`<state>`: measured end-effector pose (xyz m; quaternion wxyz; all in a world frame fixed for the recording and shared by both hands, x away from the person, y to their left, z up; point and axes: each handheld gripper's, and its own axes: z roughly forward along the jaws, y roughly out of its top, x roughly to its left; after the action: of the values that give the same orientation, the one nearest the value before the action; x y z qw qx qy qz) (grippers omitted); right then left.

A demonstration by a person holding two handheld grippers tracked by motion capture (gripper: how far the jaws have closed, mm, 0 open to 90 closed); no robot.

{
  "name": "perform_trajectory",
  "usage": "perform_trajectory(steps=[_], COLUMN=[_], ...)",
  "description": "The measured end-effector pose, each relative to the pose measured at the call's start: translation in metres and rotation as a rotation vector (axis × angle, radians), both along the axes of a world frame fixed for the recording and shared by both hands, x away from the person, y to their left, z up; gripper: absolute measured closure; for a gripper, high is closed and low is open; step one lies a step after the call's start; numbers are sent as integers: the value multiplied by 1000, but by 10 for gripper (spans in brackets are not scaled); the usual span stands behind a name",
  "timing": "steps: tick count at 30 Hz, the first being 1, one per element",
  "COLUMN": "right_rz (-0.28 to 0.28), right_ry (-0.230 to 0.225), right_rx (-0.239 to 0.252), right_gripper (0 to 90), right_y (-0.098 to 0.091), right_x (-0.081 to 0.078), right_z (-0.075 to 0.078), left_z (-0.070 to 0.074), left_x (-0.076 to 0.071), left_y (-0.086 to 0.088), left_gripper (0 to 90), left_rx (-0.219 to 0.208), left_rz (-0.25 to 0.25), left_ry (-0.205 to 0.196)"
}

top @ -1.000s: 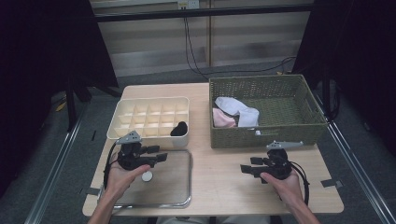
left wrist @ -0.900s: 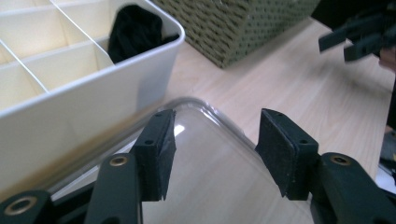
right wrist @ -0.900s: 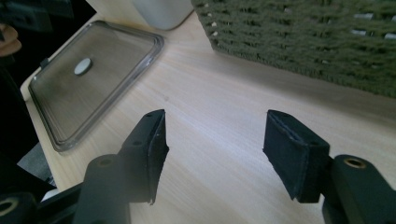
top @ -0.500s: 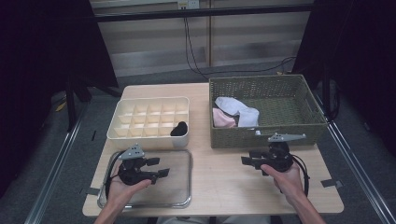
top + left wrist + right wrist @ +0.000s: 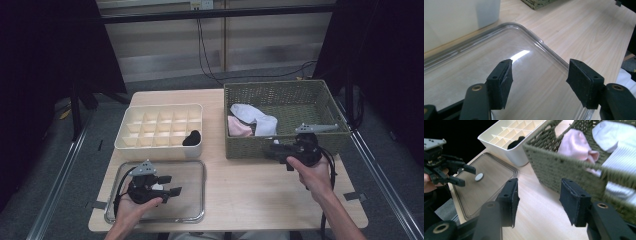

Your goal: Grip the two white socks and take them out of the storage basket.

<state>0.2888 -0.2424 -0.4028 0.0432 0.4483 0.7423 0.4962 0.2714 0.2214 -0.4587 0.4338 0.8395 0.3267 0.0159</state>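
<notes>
Rising toward the basket (image 5: 320,142), the empty right gripper (image 5: 275,151) has been narrowing; left gripper (image 5: 167,185) gapes emptily above the lid (image 5: 192,172).

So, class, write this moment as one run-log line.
left claw: open over clear lid | right claw: open, closing, empty, at basket front | socks: in basket

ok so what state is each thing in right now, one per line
left gripper: jaws open, nothing between them, over the clear lid
right gripper: jaws apart and just been closing, nothing between them, at the basket's front wall
clear lid: flat on the table, off the organizer
divided organizer: uncovered, one dark item in a front compartment
wicker basket: open, holds white sock and pink sock
</notes>
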Motion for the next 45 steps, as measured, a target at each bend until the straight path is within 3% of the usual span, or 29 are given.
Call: perform_trajectory(steps=[5, 12, 17, 21, 33, 42, 45], right_rz=[-18, -20, -42, -71, -55, -35, -38], right_ry=[-35, -21, 0, 3, 28, 70, 89], right_rx=[-19, -51, -78, -72, -113, -181, -224], right_gripper=[523, 539, 539, 540, 541, 569, 567], right_y=[-3, -2, -6, -13, -10, 0, 4], right_x=[18, 46, 61, 71, 102, 137, 150], right_z=[13, 24, 22, 19, 25, 23, 21], left_z=[1, -4, -4, -4, -3, -2, -2], left_x=[-1, -2, -3, -3, -5, -4, -4], left_y=[2, 3, 5, 7, 10, 11, 11], left_gripper=[362, 365, 365, 365, 365, 370, 369], left_rx=[-2, 10, 12, 11, 1, -7, -9], left_rz=[11, 8, 1, 10, 17, 20, 20], left_ry=[-12, -4, -10, -8, -12, -16, -14])
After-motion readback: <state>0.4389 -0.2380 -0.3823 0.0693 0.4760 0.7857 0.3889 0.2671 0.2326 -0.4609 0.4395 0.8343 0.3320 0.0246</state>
